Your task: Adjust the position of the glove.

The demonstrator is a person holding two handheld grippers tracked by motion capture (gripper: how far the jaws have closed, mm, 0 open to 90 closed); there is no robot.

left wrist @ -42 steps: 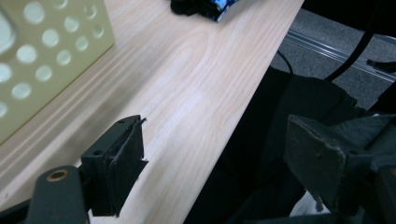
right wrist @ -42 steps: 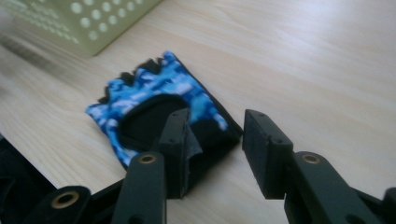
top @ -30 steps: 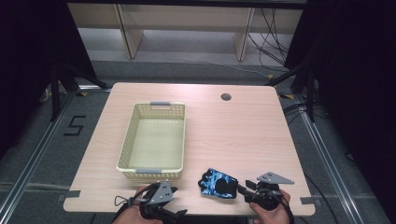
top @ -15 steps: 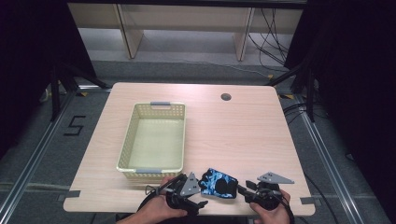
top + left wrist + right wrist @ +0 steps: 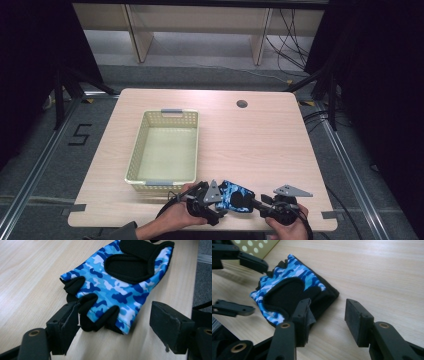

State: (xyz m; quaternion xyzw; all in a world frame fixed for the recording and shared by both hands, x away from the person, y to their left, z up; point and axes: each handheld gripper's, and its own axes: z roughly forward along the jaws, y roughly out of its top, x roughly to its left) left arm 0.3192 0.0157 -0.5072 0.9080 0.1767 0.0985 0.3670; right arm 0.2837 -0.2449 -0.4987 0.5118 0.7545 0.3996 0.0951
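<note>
Soft, fingerless blue-camouflage glove (image 5: pixel 117 287) with black padded palm, flat on pale woodgrain table (image 5: pixel 250 140). Left gripper (image 5: pixel 112 322) newly beside its finger stubs, jaws apart; right gripper (image 5: pixel 329 315) unmoved, jaws apart, one touching the cuff.

- The glove (image 5: pixel 235 196) lies on the table (image 5: pixel 260 145) at its near edge.
- The basket (image 5: pixel 165 150) stands left of the glove, farther back.
- The left gripper (image 5: pixel 212 196) sits at the glove's left, the right gripper (image 5: pixel 260 202) at its right.

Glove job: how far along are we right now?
Nothing is placed: the basket holds nothing and the glove lies flat on the table. In hand: the left gripper straddles its finger end, jaws open; the right gripper is open at its cuff. Left: gripping and lifting it.
</note>
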